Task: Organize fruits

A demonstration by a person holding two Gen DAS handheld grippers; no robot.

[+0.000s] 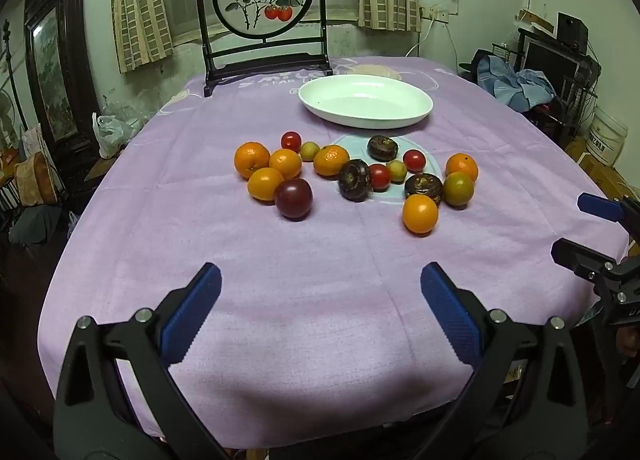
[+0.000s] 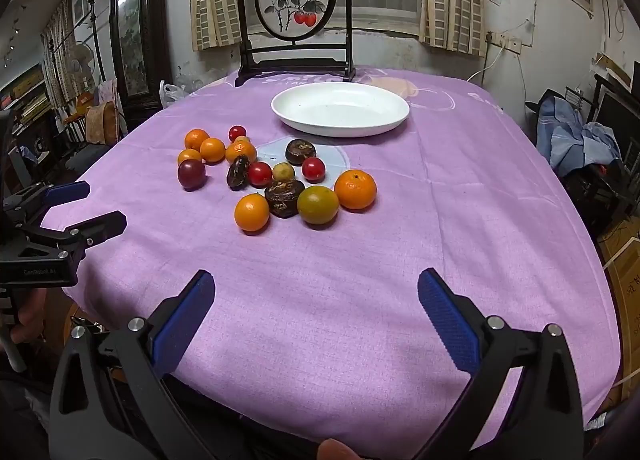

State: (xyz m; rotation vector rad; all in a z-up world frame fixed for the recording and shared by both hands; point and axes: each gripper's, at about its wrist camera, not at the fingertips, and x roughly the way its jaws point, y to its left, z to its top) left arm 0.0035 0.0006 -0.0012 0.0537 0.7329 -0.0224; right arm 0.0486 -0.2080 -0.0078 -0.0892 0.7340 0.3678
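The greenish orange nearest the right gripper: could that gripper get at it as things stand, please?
Probably yes: the right gripper, jaws wide open and empty, faces the greenish orange across bare cloth, though a dark fruit touches its left side.

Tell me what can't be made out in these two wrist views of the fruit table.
- Right tongs in the left wrist view: cut off by the right edge.
- Yellow-green fruit in the right wrist view: mostly hidden behind an orange.
- Dark brown fruits: their kind is unclear in either view.
- Plate: specks inside, too small to identify.
- Table's near edge: hidden behind each camera's own tongs.
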